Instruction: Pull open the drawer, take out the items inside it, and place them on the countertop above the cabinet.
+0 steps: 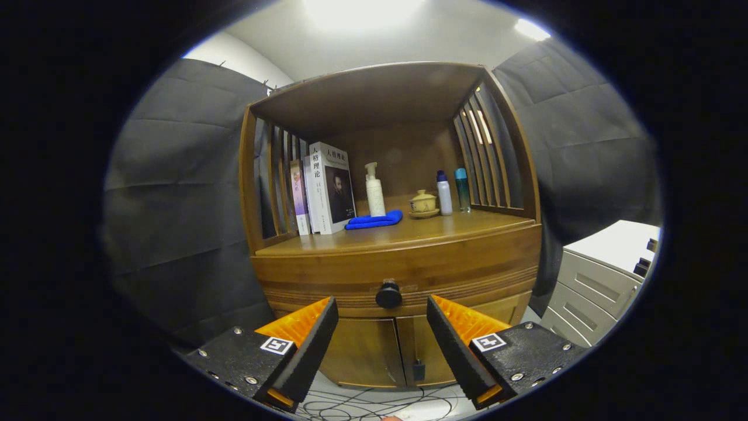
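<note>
A wooden cabinet stands ahead of me with its drawer (403, 266) closed flush under the countertop (409, 233). A round dark knob (388, 294) sits at the middle of the drawer front. My gripper (383, 310) is open, its two fingers spread wide, and the knob lies just beyond them, roughly centred in the gap. Nothing is held. What lies inside the drawer is hidden.
On the countertop stand books (324, 190) at the left, a white pump bottle (374, 192), a folded blue cloth (374, 221), a lidded tea bowl (423, 203) and two small bottles (453, 192). Two cabinet doors (385, 351) sit below the drawer. A grey drawer unit (602, 280) stands to the right; cables lie on the floor.
</note>
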